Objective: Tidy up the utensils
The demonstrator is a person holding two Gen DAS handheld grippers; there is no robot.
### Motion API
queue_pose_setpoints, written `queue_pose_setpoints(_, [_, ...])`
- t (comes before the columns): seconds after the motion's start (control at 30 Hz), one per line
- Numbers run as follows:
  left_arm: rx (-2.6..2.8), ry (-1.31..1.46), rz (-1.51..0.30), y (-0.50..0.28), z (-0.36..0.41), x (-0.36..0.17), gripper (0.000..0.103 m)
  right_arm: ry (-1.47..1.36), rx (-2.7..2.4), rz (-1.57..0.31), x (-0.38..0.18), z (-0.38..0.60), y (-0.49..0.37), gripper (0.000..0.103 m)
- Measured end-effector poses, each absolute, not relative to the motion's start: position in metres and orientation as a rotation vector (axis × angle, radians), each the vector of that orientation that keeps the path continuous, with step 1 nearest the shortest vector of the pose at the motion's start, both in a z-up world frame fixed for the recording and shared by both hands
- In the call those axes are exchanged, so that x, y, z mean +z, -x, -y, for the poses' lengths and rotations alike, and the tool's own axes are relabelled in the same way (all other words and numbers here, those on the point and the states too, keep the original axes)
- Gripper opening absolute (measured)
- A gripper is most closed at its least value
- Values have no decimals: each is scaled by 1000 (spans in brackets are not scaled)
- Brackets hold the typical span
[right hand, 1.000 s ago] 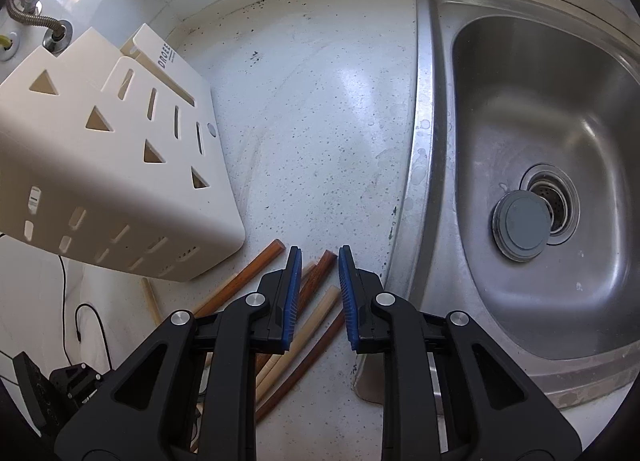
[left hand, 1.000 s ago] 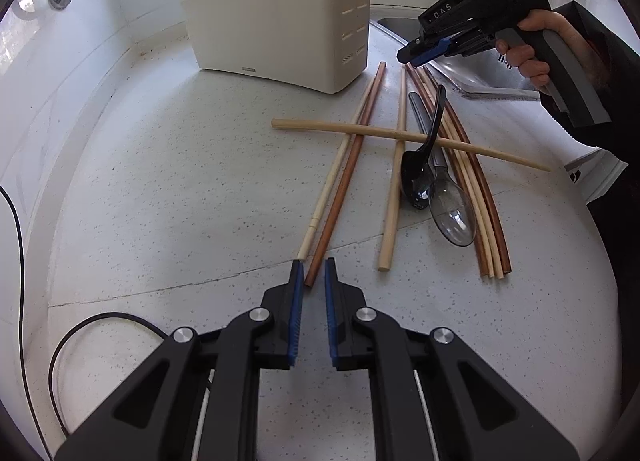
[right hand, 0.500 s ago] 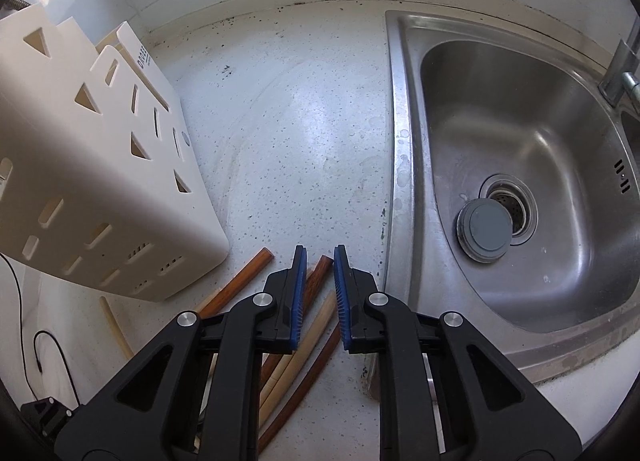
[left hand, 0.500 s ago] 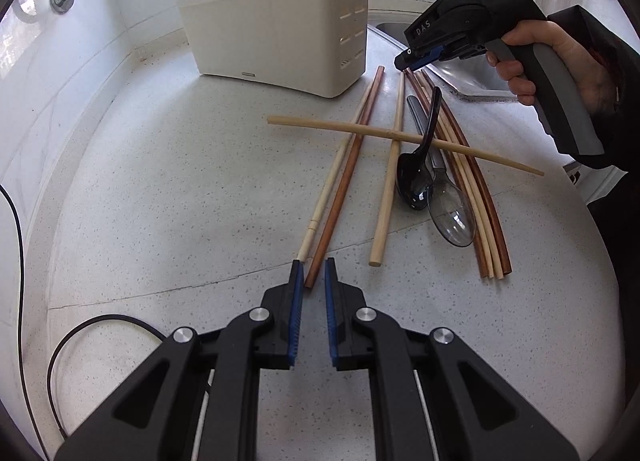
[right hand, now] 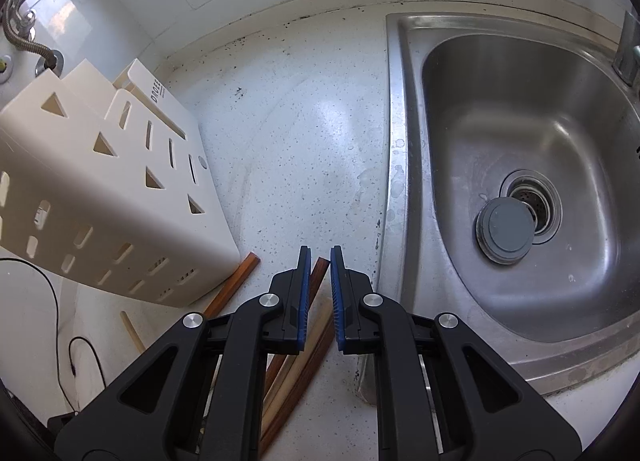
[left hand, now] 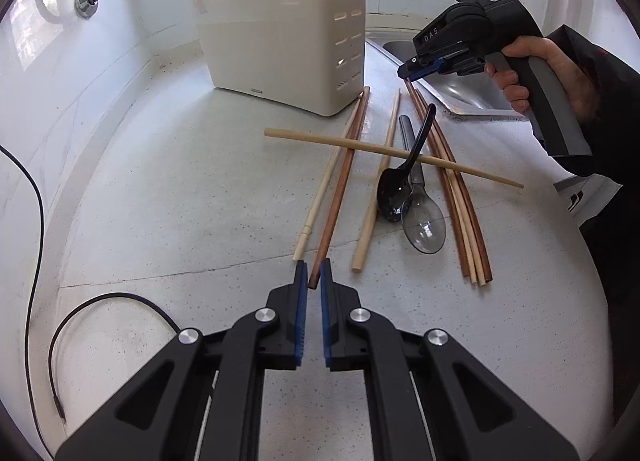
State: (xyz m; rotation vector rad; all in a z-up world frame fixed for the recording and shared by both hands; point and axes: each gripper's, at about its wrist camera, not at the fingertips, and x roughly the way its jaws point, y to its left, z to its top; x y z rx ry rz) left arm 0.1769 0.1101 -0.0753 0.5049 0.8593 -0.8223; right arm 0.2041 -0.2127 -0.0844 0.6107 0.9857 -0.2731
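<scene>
A: What is staying hidden or hard to read here?

B: In the left wrist view the left gripper (left hand: pixel 313 275) is hanging over the near part of the countertop (left hand: pixel 180 189), its jaws nearly together with nothing clamped. The tip of the dark brown chopstick (left hand: pixel 340 189) is showing in the slit between them, but whether it is lying below them or touching the pads I cannot tell. The cable (left hand: pixel 100 301) is running off the picture's left edge.

A: And the right gripper (left hand: pixel 414 67)?

B: From the left camera it is appearing sideways, held by a hand (left hand: pixel 540 73) in a dark sleeve, above the far ends of the chopsticks by the sink's rim. Its own camera is showing its jaws having just been closing to a narrow gap, gripping nothing; the reddish chopstick ends (right hand: pixel 316 281) are lying beneath, mostly covered by the gripper body.

A: Where are the utensils lying?

B: Only the left view is showing them whole: a pale chopstick (left hand: pixel 392 155) lying crosswise over the others, a black spoon (left hand: pixel 394 189) overlapping a clear spoon (left hand: pixel 424 221), and a bundle (left hand: pixel 472 237) toward the counter's right edge. The cream utensil holder (left hand: pixel 280 33) is standing at the far edge.

A: What is the right view adding?

B: The holder's slotted top (right hand: pixel 120 165), and the sink (right hand: pixel 400 165) with a grey stopper (right hand: pixel 506 231) sitting beside the drain.
</scene>
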Motion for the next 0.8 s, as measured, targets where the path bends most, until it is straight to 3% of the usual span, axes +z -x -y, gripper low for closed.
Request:
queue_pose_setpoints(0.3, [-739,-312,-750,-148,-115,-38,6,-657,-117,-844,-55,228,-185,9])
queue_pose_setpoints(0.8, [-532,-100,-607,-113,-76,28,5,-457,80,-617,19,225,-168,8])
